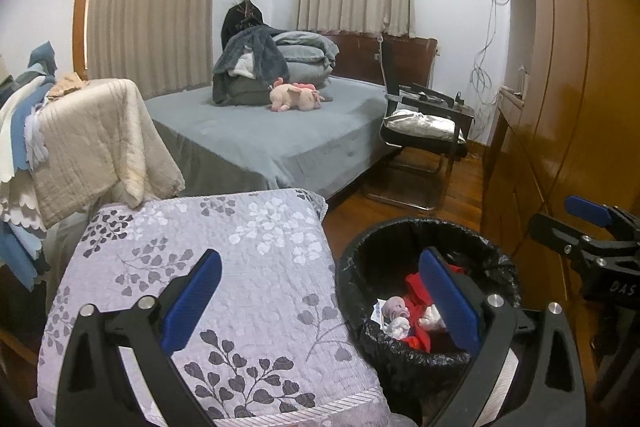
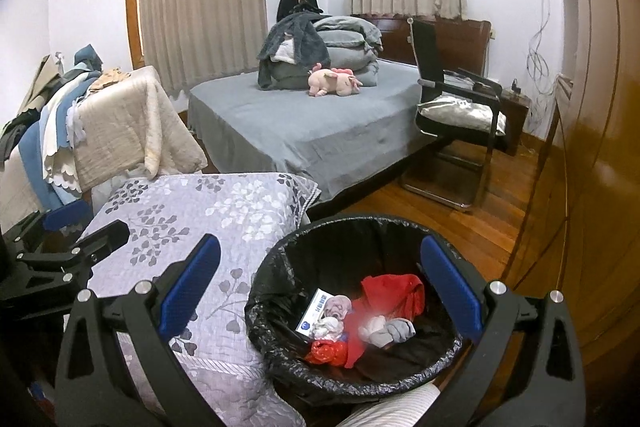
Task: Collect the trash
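Your left tongs [image 1: 320, 297] hang spread wide with nothing between the blue pads, one finger over the flowered quilt [image 1: 224, 291], the other over the rim of the trash bin [image 1: 496, 259]. Your right tongs [image 2: 320, 293] are spread just as wide and equally bare, poised directly above the same bin [image 2: 276, 267], which stands on the wood floor just beside the quilt.

Inside the black liner lies the collected trash: a red plastic bag [image 2: 384, 303], a small blue-and-white card [image 2: 314, 315] leaning against the liner's wall, and crumpled white tissue [image 2: 378, 327]. A pale rounded item beside the card may be a small doll or wrapper; the view is too soft to tell.

Each tool shows in the other's camera, the right one at the far right edge [image 1: 596, 239] and the left one at the far left edge [image 2: 68, 239].

Beyond the quilt, a cream blanket [image 1: 100, 131] hangs over a rack heaped with blue and white cloth. Farther back stands the grey bed [image 1: 280, 131], a pink plush toy [image 1: 296, 97] lying on it before stacked pillows. A black chair [image 1: 424, 135] with a silver cushion sits at the bedside, and drawn beige curtains [image 1: 152, 3] cover both windows.
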The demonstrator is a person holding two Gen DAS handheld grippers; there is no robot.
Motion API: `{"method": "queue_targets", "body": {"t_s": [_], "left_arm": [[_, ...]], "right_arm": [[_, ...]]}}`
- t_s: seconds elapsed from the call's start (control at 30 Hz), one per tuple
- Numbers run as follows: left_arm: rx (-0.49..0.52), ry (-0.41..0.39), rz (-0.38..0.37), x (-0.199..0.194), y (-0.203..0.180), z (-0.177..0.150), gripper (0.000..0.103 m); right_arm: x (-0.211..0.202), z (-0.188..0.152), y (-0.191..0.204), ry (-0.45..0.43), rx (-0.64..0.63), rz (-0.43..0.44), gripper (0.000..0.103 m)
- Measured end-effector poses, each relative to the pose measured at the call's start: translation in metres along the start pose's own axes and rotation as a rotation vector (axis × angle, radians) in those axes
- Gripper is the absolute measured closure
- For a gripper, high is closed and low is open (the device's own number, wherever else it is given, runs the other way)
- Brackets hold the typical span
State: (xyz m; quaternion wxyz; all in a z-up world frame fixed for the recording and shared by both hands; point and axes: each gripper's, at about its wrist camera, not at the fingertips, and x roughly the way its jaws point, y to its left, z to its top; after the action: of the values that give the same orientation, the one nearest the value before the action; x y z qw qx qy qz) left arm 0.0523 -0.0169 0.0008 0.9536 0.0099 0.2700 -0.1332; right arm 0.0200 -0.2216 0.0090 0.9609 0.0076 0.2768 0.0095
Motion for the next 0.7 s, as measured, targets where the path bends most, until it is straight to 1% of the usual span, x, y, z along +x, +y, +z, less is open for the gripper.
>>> {"method": "queue_targets", "body": {"t_s": [0.33,0.7], "left_arm": [[-0.003,-0.021,0.008,-0.01,0.001,0.003,0.006],[0.0,-0.023,0.014,-0.013,0.002,0.004,0.006]], "right_arm": [[-0.004,0.003,0.005,-0.018,-0.01,0.007,0.006],[-0.004,0.003,0.006,-0.018,-0.011,0.003,0.006]]}}
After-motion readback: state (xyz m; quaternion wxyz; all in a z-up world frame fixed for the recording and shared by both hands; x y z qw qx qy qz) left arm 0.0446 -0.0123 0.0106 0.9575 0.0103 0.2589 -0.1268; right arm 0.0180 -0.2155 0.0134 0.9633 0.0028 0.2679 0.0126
